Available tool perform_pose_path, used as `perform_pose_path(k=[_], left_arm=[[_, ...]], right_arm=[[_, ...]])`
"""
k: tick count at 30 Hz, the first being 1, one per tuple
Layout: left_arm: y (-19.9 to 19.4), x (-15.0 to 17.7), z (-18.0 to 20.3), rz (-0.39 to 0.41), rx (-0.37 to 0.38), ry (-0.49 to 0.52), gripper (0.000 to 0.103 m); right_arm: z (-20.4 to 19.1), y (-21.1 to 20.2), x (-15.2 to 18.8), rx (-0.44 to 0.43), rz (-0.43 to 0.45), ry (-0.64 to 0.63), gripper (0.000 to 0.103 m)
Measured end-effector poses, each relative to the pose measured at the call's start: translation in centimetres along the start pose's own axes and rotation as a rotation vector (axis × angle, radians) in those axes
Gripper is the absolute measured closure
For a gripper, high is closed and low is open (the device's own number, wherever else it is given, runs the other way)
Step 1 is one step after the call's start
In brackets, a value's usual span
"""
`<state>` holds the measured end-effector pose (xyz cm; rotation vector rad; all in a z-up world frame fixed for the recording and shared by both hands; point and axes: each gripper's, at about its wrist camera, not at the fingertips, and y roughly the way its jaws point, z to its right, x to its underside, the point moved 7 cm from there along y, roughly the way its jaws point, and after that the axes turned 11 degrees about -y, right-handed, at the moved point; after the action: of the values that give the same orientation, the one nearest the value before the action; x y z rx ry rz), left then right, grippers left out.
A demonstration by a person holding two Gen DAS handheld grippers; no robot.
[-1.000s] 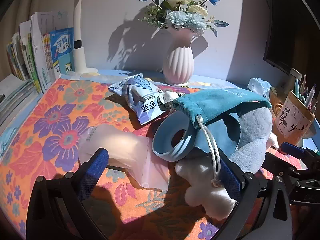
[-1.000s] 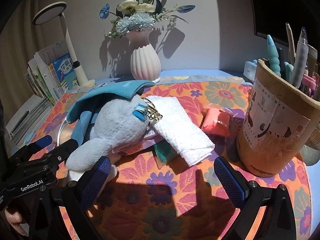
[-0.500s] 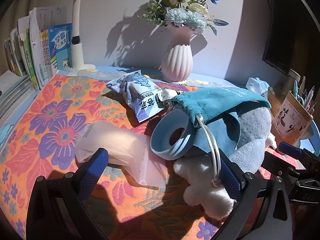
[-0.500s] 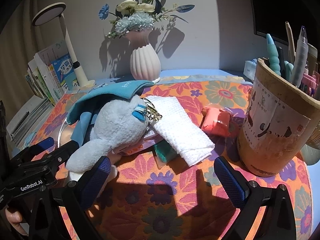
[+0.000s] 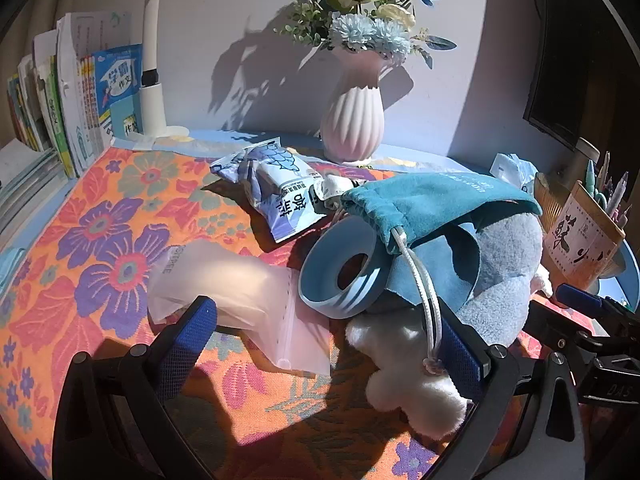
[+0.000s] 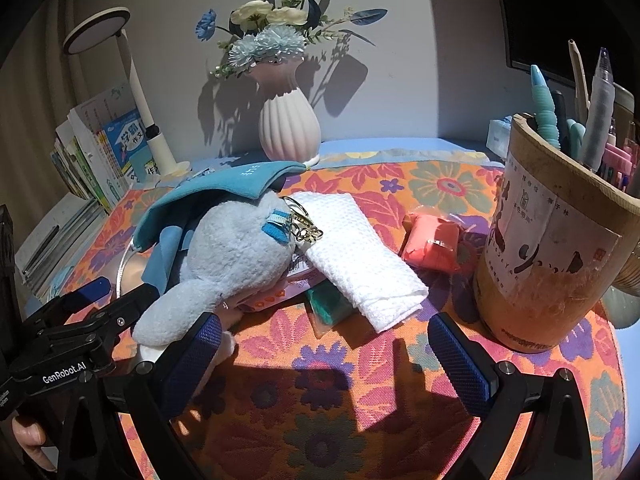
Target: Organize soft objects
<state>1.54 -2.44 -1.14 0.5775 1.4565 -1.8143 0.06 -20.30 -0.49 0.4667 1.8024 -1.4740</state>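
Grey-blue plush toy [image 5: 500,280], lying mid-cloth under a teal drawstring pouch [image 5: 432,200] whose white cord [image 5: 424,304] crosses the left gripper [image 5: 324,344], jaws wide like the right gripper [image 6: 328,356]: closing may snag the cord and drag the pouch.

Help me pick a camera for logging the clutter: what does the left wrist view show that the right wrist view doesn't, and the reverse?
Only the left wrist view shows the snack packet, the frosted plastic bag and the blue ring under the pouch's mouth. Only the right wrist view shows the white folded cloth, the orange-red packet, the green block and the lamp head. Both show the plush toy, the teal drawstring pouch draped over it, the pink vase, the books, the pen holder and the floral cloth.
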Motion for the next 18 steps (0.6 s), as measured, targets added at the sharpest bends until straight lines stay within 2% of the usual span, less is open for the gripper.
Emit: perform_pose_path(k=[18], left_arm=[[-0.04,0.02,-0.03,0.0,0.003,0.0,0.001]], right_arm=[[-0.17,-0.01,0.12,0.001,-0.003,0.002,0.0]])
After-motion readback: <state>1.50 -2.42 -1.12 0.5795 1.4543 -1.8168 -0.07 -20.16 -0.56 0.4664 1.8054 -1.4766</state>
